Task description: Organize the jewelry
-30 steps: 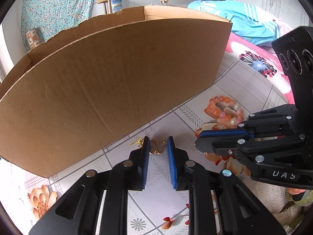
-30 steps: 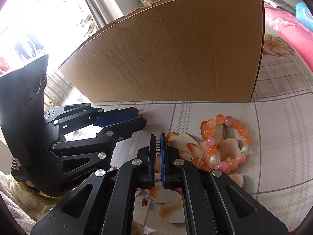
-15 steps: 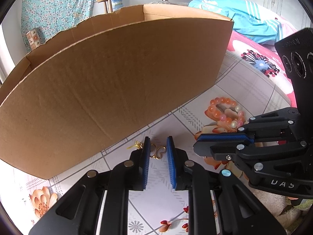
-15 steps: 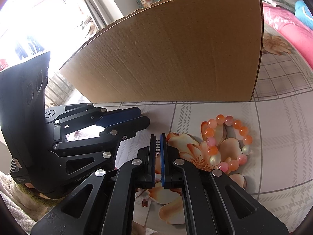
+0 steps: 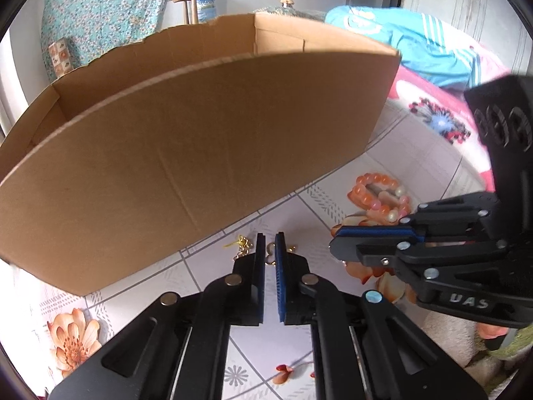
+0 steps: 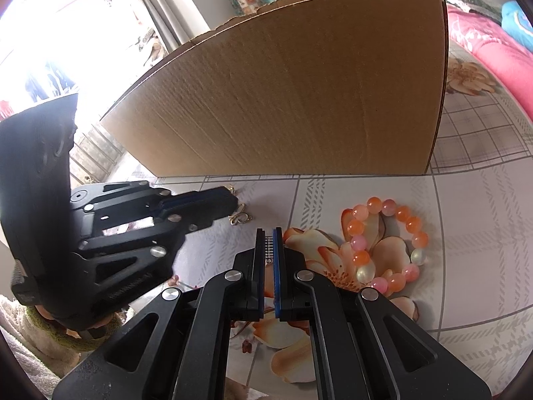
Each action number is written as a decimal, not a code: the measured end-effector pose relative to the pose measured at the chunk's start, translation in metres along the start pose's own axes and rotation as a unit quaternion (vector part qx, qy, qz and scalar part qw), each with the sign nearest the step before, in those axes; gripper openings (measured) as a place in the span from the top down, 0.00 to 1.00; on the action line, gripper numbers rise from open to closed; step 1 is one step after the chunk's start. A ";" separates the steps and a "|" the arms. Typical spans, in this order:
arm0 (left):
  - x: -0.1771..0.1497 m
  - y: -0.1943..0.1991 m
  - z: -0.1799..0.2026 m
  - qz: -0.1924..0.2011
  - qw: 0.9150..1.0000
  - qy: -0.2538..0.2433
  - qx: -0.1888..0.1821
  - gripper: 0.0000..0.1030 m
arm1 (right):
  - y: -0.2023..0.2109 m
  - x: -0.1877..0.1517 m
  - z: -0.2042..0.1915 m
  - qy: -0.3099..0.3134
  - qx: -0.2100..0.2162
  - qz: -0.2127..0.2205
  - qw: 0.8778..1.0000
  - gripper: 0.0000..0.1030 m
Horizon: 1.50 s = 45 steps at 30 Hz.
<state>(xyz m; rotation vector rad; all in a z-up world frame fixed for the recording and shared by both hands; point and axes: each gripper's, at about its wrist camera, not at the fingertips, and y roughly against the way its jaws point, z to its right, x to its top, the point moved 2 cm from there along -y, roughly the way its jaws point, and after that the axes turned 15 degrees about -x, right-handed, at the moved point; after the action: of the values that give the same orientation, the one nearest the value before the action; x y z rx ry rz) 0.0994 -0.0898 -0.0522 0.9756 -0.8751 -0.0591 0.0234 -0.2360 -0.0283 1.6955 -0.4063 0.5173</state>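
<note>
Two black handheld grippers angle steeply downward side by side. The left gripper point(image 5: 270, 245) has just been closing, its blue-padded jaws now nearly together on a small gold earring point(image 5: 270, 253) caught between the tips. The right gripper point(image 6: 269, 238), just beside it, holds its jaws drawn close with only a thin slit between the pads.

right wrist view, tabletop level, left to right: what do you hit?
left gripper → gold earring → right gripper → orange and pink bead bracelet
</note>
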 end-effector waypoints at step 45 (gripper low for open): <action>-0.001 -0.004 -0.002 -0.009 0.999 0.031 -0.018 0.76 | 0.004 -0.012 0.006 0.001 -0.014 0.006 1.000 0.98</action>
<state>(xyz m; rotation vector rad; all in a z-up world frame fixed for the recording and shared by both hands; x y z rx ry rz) 0.1011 -0.0907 -0.0565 0.9482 -0.8056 -0.0595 0.0121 -0.2431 -0.0319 1.6662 -0.4206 0.5212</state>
